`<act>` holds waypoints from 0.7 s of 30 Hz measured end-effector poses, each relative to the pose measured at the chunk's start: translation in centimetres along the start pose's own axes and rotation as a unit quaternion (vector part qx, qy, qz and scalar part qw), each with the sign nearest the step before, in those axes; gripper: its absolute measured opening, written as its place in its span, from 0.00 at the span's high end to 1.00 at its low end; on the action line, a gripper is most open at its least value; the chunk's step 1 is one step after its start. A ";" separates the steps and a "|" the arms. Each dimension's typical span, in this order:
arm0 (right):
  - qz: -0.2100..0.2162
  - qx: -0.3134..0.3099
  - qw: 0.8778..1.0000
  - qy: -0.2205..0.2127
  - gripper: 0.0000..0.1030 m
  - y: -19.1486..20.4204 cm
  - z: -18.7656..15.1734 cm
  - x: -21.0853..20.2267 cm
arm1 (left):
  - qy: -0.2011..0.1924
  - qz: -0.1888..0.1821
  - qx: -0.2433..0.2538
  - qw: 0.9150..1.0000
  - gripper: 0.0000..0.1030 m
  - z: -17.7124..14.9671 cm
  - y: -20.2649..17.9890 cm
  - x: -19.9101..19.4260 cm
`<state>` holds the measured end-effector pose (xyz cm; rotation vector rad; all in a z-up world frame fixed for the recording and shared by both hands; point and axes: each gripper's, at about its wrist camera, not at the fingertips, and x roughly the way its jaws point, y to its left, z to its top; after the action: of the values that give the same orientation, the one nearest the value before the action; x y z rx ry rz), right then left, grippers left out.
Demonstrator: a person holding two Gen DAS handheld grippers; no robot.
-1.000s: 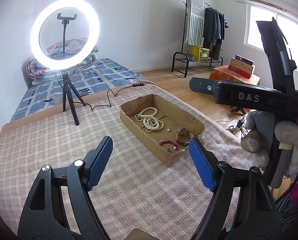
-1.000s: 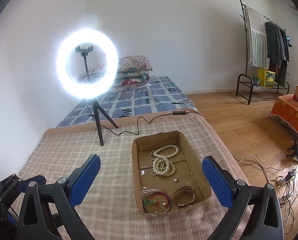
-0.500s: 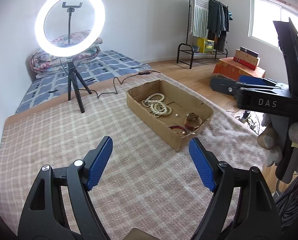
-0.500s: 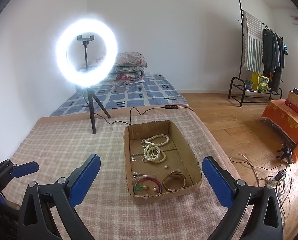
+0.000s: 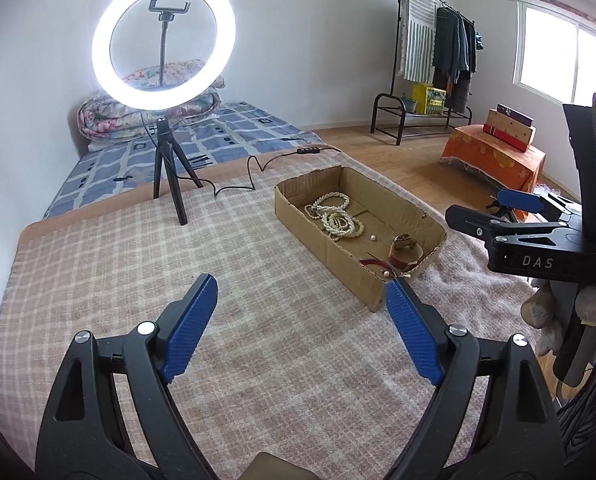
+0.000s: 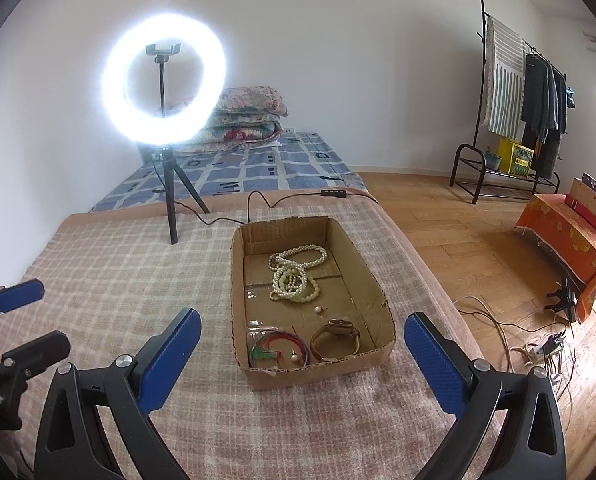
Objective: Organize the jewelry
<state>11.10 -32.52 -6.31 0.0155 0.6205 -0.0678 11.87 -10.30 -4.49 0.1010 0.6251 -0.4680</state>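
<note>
A shallow cardboard box (image 6: 380, 296) lies on a checked blanket. Inside it are cream pearl necklaces (image 6: 294, 276), a loose pearl (image 6: 318, 310), a brown leather bracelet (image 6: 336, 340) and coloured bangles in a clear bag (image 6: 278, 350). My right gripper (image 6: 302, 316) hangs above the box's near end, open and holding nothing. My left gripper (image 5: 300, 284) hovers over the blanket left of the box (image 5: 326, 248); its jaws are opening with nothing between them. The necklaces (image 5: 336, 218) and bracelet (image 5: 406, 250) also show in the left wrist view.
A lit ring light on a tripod (image 6: 164, 80) stands on the blanket behind the box, its cable (image 6: 258, 200) trailing past the box's far end. A mattress with folded quilts (image 6: 242, 120) lies beyond. To the right are wooden floor, loose cables (image 6: 538, 348) and a clothes rack (image 6: 514, 92).
Both grippers have sunk toward the blanket, and the box looks larger and nearer in both views. The left jaws have spread slightly wider. Nothing was picked up.
</note>
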 end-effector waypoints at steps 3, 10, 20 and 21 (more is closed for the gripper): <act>-0.002 0.003 1.000 0.002 0.00 -0.2 -0.2 0.1 | -0.001 0.001 -0.002 1.000 0.14 0.1 0.2 0.1; -0.003 0.002 1.000 0.004 0.00 -0.2 -0.3 0.2 | 0.001 0.001 -0.001 1.000 0.14 0.1 0.2 0.1; -0.001 0.002 1.000 0.005 0.00 0.0 -0.3 0.4 | 0.000 0.001 -0.001 1.000 0.14 0.1 0.2 0.2; 0.000 0.002 1.000 0.006 0.00 0.0 -0.3 0.4 | 0.001 0.001 -0.002 1.000 0.14 0.1 0.2 0.2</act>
<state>11.31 -32.55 -6.77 0.0190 0.6318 -0.0696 12.17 -10.21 -4.48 0.0985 0.6270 -0.4653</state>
